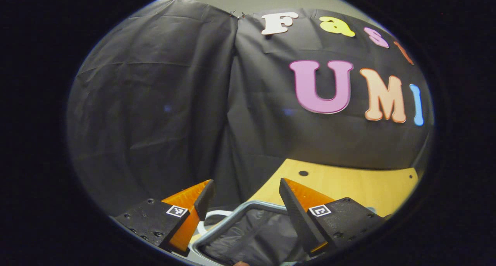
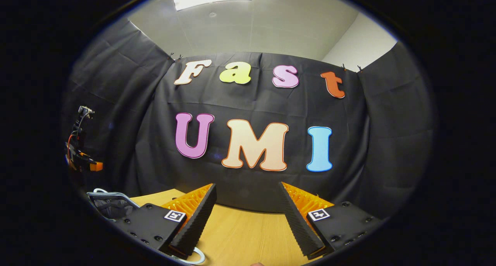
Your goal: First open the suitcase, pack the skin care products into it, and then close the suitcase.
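Already the suitcase (image 1: 248, 231) lies open w/ dark soft lining, rim stiff, right under the left gripper (image 1: 246, 196), jaws apart, empty. Prob light; grab lid by rim. Right gripper (image 2: 248, 200) apart too, over table (image 2: 240, 235).

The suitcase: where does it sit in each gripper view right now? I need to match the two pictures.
Left gripper view: the open suitcase lies at the bottom centre, its grey rim and dark lining between the spread fingers of the left gripper.
Right gripper view: the suitcase is at the lower left edge, left of the right gripper.
Shared landmark: the wooden table under it.
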